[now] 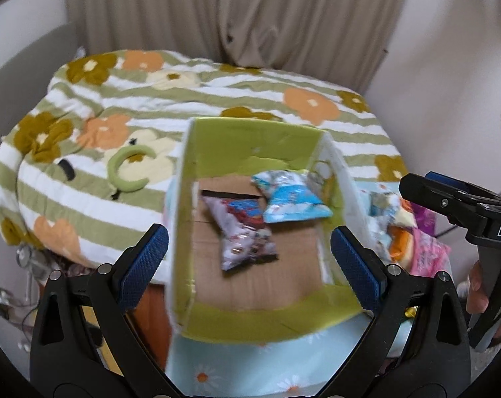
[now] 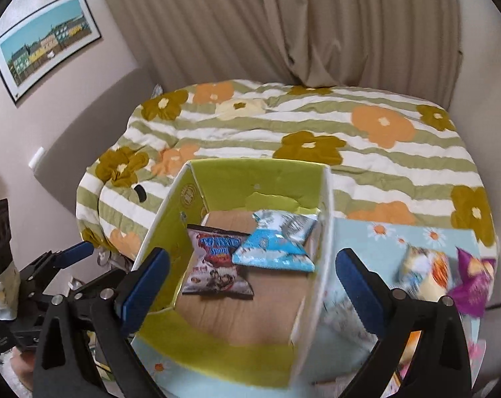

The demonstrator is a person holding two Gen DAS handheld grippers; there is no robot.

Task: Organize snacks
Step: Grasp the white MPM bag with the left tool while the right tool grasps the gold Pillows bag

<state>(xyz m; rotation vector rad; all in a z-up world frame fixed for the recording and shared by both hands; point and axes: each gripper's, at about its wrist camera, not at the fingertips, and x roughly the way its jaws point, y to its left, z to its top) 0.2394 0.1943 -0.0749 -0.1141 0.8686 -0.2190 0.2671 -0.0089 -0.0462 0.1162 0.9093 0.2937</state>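
Observation:
An open cardboard box [image 1: 250, 132] with green inner walls sits on the bed, also in the right wrist view [image 2: 260, 179]. Inside lie a white and red snack bag [image 1: 242, 232] [image 2: 217, 262] and a blue snack bag [image 1: 290, 199] [image 2: 277, 242]. More snack bags [image 1: 406, 232] lie to the box's right: a yellow-orange one [image 2: 423, 272] and a purple one [image 2: 472, 282]. My left gripper [image 1: 250, 255] is open and empty above the box. My right gripper [image 2: 250, 282] is open and empty above the box's right wall.
A striped floral quilt [image 1: 217, 96] covers the bed. A green headband [image 1: 127, 172] lies left of the box. Curtains [image 2: 283, 23] hang behind. A framed picture [image 2: 44, 46] hangs on the left wall. The box stands on a light blue daisy cloth [image 2: 383, 235].

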